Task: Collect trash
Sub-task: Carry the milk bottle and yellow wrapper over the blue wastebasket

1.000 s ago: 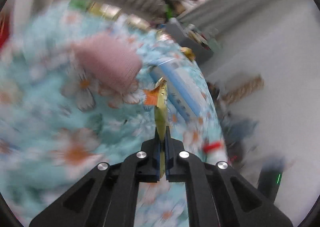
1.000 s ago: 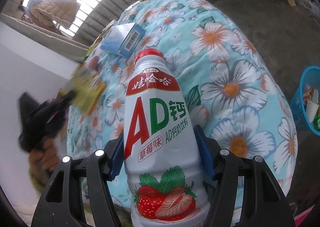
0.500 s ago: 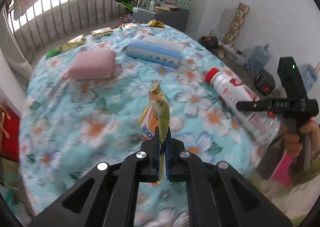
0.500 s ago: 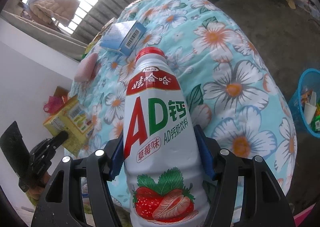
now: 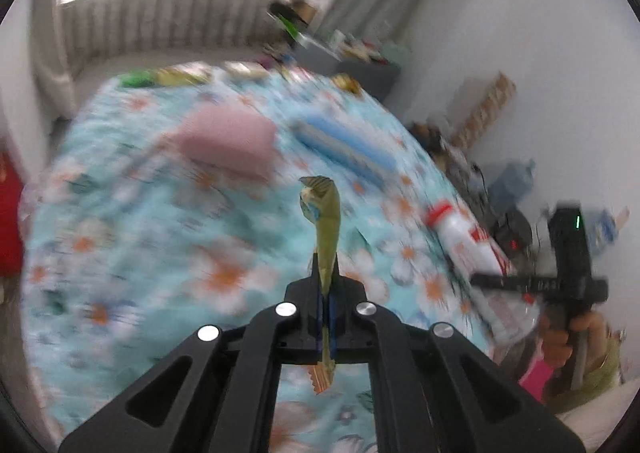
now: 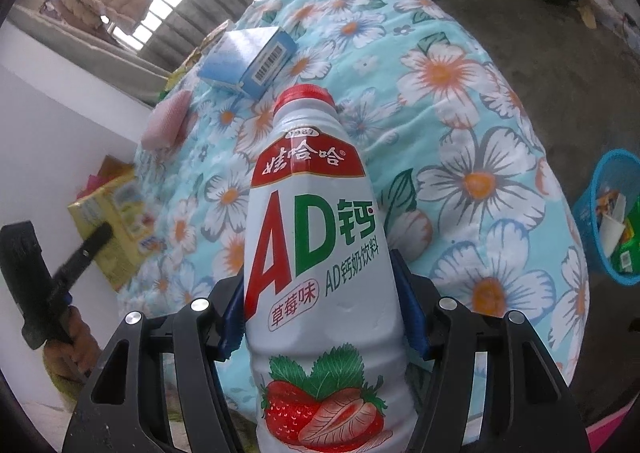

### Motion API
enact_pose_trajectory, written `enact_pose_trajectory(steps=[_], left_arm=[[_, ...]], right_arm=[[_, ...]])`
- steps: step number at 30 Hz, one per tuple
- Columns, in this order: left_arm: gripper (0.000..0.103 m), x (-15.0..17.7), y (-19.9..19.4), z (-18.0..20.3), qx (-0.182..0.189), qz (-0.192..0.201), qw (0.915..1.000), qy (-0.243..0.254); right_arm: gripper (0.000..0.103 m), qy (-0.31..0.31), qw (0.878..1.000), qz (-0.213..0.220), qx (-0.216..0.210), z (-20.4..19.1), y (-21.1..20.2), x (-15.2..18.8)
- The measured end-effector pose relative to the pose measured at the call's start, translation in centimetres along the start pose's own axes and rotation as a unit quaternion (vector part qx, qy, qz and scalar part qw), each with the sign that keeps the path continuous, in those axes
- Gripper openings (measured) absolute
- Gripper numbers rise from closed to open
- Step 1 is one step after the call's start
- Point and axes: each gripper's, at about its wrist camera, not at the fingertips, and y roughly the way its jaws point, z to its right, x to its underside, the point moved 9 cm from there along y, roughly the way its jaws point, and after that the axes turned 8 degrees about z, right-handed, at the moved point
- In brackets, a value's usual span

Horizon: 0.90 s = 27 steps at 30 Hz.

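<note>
Trash is held in both grippers above a bed with a floral cover (image 6: 472, 101). The left gripper (image 5: 327, 285) has its jaws pressed together on a flat yellow-green snack wrapper (image 5: 326, 229). In the left wrist view the wrapper is seen edge-on: its long axis runs along the fingers, one end sticks forward and up past the fingertips, and the other crinkled end hangs out behind the pads. In the right wrist view the same wrapper (image 6: 116, 213) shows its broad yellow face, at the left edge of the bed, in front of the white wall.

The right gripper (image 6: 320, 317) is closed on a white plastic drink bottle (image 6: 316, 253) with a strawberry picture. The blue pads press on both sides of the body at about its middle. The long axis of the bottle lies along the fingers, and its red cap (image 6: 306, 95) points forward, away from the camera, over the bed.

On the cover, beyond the cap, a blue and white box (image 6: 248, 61) lies flat, with its barcode end turned toward the camera. A pink cloth (image 6: 168, 121) lies to the left of the box, near the edge. On the floor to the right of the bed stands a blue basket (image 6: 588, 213) that already holds some packaging. The left wrist view is blurred.
</note>
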Motion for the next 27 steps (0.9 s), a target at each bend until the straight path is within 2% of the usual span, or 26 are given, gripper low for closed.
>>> enact_pose_trajectory(steps=[4, 7, 14, 20, 27], left_arm=[[0.001, -3.5, -3.6, -4.4, -0.030, 0.064, 0.9963, -0.050], [0.001, -5.0, -4.7, -6.9, -0.028, 0.091, 0.9913, -0.091], [0.001, -6.2, -3.7, -10.1, 0.016, 0.104, 0.9819, -0.157], [0.001, -6.3, -2.5, -10.5, 0.037, 0.106, 0.9788, -0.171], [0.001, -6.0, -2.0, -10.1, 0.044, 0.103, 0.9777, -0.178]], right_arm=[[0.059, 0.017, 1.000, 0.011, -0.009, 0.3, -0.6, -1.1], [0.059, 0.021, 1.000, 0.006, -0.021, 0.1, -0.2, -1.6], [0.059, 0.026, 1.000, -0.008, -0.013, 0.0, 0.5, -1.7], [0.059, 0.033, 0.999, -0.010, -0.009, 0.1, 0.7, -1.7], [0.059, 0.030, 1.000, -0.008, -0.004, 0.0, 0.7, -1.7]])
